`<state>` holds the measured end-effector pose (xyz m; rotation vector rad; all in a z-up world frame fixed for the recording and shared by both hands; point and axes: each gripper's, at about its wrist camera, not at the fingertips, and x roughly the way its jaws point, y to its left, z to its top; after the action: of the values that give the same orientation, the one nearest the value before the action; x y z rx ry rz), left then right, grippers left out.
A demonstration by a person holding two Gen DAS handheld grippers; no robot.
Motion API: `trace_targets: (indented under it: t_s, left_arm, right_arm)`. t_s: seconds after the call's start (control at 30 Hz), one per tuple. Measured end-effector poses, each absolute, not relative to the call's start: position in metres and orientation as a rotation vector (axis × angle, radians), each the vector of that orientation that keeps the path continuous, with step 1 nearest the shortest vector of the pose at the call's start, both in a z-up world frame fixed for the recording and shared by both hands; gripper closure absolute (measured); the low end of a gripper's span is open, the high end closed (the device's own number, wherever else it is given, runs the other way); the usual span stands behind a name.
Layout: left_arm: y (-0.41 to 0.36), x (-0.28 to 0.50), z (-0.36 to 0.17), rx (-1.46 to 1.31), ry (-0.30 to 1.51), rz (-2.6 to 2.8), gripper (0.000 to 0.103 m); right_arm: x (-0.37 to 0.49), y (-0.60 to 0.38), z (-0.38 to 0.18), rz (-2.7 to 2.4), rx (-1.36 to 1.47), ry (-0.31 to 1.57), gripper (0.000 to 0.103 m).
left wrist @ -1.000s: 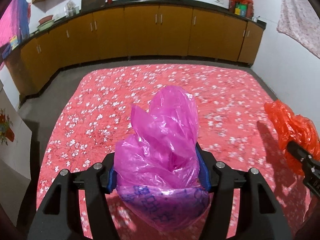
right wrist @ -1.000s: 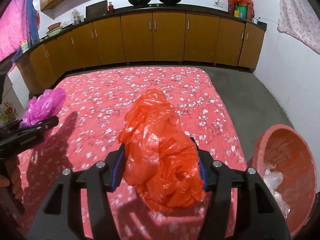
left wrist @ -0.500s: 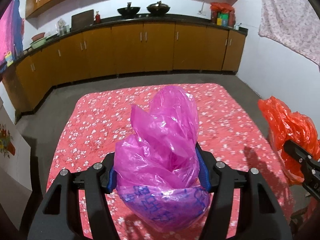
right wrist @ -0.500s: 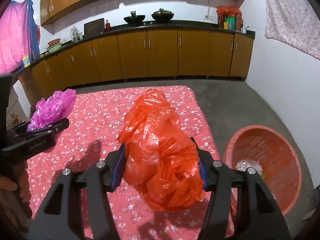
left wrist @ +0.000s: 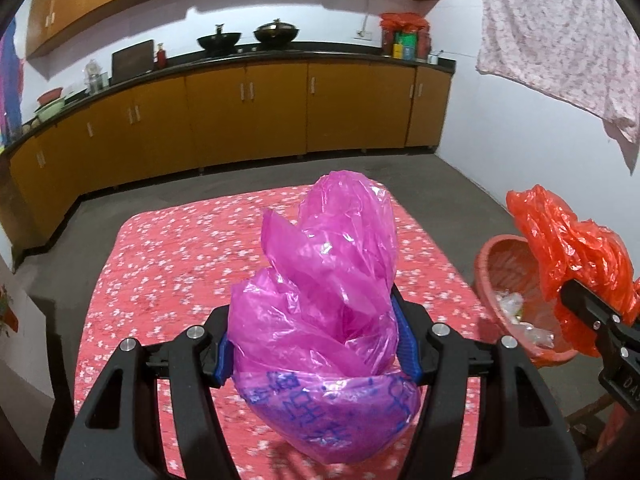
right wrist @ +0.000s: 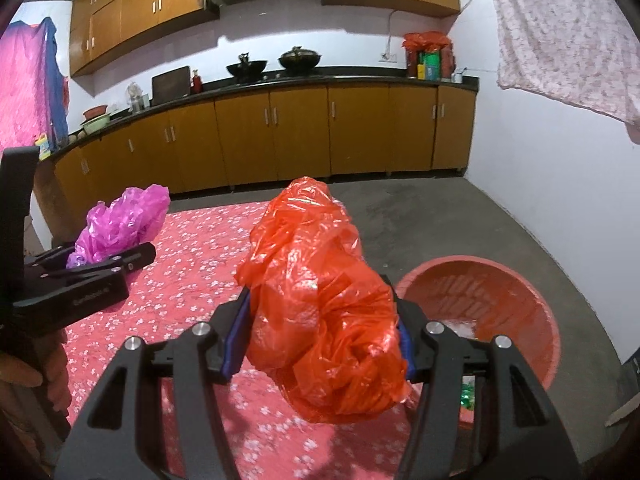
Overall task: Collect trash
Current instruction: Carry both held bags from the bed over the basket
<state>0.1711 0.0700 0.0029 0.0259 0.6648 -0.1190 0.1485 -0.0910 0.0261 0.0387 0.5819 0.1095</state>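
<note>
The pink plastic bag (left wrist: 320,300), crumpled trash, sits pinched between the blue pads of the left gripper (left wrist: 318,348), lifted clear above the red flowered cloth (left wrist: 168,264). Off to the right, the red basin (left wrist: 490,276) stands on the floor with scraps already in it. My worry from this side: the bag billows loosely above the pads, so a quick swing could let the slick film slide free and land on the cloth. A second ago this view looked almost wholly onto the cloth; now the basin has come into sight and the cupboards look farther off.

From the right wrist, the orange plastic bag (right wrist: 320,308) is squeezed in the right gripper (right wrist: 320,344), near the basin's (right wrist: 532,300) rim but not yet over it. Letting go here could drop it on the floor or the cloth (right wrist: 192,272). Against the earlier picture, the basin has slid closer to the middle, and both grips hold unchanged.
</note>
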Motion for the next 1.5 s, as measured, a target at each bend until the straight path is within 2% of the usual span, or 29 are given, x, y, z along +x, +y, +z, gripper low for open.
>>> trace_targets:
  t_s: [0.83,1.5]
  left_arm:
    - [-0.057,0.184,-0.001,0.049,0.674,-0.426,0.041]
    - [-0.120,0.200,-0.026,0.067,0.718,-0.563,0.041]
  right_arm:
    - [0.120,-0.234,0.001,-0.182,0.193,0.581,0.046]
    - [0.132,-0.274,-0.020,-0.277,0.246,0.573,0.046]
